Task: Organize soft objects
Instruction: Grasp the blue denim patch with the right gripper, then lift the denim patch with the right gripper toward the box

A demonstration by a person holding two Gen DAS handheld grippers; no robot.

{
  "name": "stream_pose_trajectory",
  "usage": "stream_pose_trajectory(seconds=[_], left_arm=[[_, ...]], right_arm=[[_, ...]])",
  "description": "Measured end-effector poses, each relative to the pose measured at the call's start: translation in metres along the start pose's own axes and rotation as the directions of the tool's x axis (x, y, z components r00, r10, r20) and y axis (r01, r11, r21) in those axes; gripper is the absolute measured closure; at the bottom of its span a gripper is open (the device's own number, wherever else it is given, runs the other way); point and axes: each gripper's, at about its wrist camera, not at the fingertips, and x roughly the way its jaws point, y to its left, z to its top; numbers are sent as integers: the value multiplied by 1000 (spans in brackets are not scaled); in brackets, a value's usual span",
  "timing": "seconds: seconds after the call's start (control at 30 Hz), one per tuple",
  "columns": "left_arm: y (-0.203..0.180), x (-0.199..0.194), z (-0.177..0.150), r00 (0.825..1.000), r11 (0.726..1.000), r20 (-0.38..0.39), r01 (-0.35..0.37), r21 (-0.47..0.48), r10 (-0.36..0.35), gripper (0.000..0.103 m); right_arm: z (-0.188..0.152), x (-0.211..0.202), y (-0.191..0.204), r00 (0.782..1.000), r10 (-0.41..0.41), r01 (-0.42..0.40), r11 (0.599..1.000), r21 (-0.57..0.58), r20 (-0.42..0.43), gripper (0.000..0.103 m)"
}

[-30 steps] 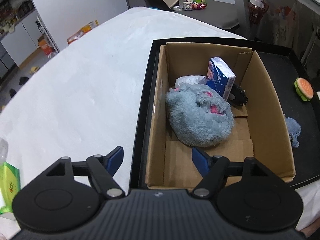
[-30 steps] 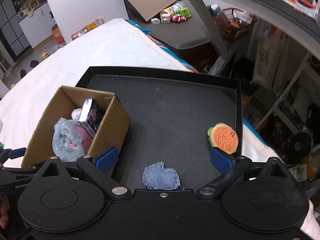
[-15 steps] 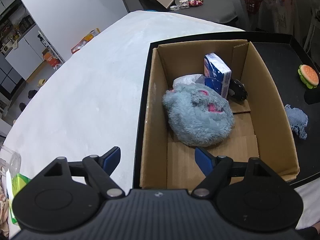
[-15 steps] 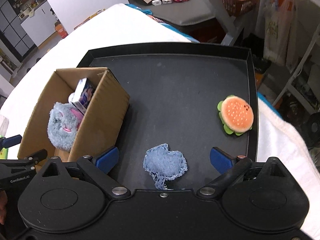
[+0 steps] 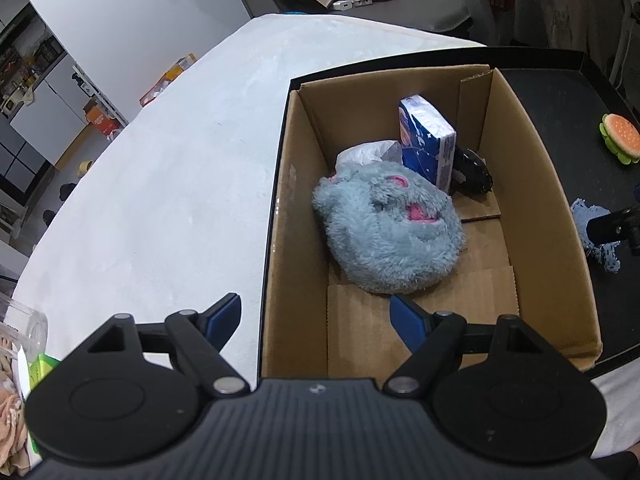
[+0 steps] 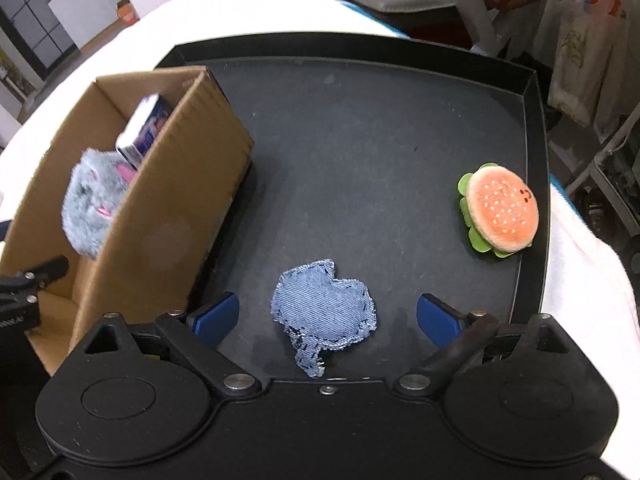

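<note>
A denim patch (image 6: 325,312) is lying flat on the floor of the black tray (image 6: 534,184), its frayed tail pointing toward the camera. The right gripper (image 6: 327,316) is hovering right over it with its jaws spread wide; the blue pads are standing on either side of the patch without touching it, and nothing is being held.

Well to the right, close to the tray's right wall, a plush hamburger (image 6: 500,210) is sitting tilted on its green lettuce edge, showing a small stitched face on the bun.

At the left end of the tray a cardboard box (image 5: 536,208) is standing open. Inside it a fluffy grey-blue plush (image 5: 386,232) with pink markings is resting on the box floor. Behind the plush a blue tissue pack (image 5: 430,144) is standing on end, its printing too small to read, with a crumpled white item (image 5: 366,152) beside it and a dark object (image 5: 474,168) on its other side.

The left gripper (image 5: 316,314) is hanging above the near left wall of the box, one pad inside and one outside, jaws wide and empty.

The tray is resting on a white tablecloth (image 5: 160,184).
</note>
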Motion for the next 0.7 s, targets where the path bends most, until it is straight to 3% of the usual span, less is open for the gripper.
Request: stream_pose_trajectory(seconds=[0.17, 0.3, 0.4, 0.7], left_arm=[[-2, 4, 2, 1000, 1000, -24, -5, 8, 6, 23], [-4, 4, 2, 1000, 1000, -28, -10, 11, 11, 23], [-5, 4, 2, 1000, 1000, -24, -16, 17, 16, 23], [-4, -1, -1, 1000, 1000, -9, -12, 14, 12, 23]], right_arm=[[-2, 10, -2, 999, -25, 25, 999, -23, -22, 17], [-6, 20, 0, 997, -19, 15, 999, -49, -76, 49], [-9, 20, 2, 997, -36, 31, 997, -74, -70, 61], [-5, 12, -9, 998, -20, 21, 1000, 11, -64, 75]])
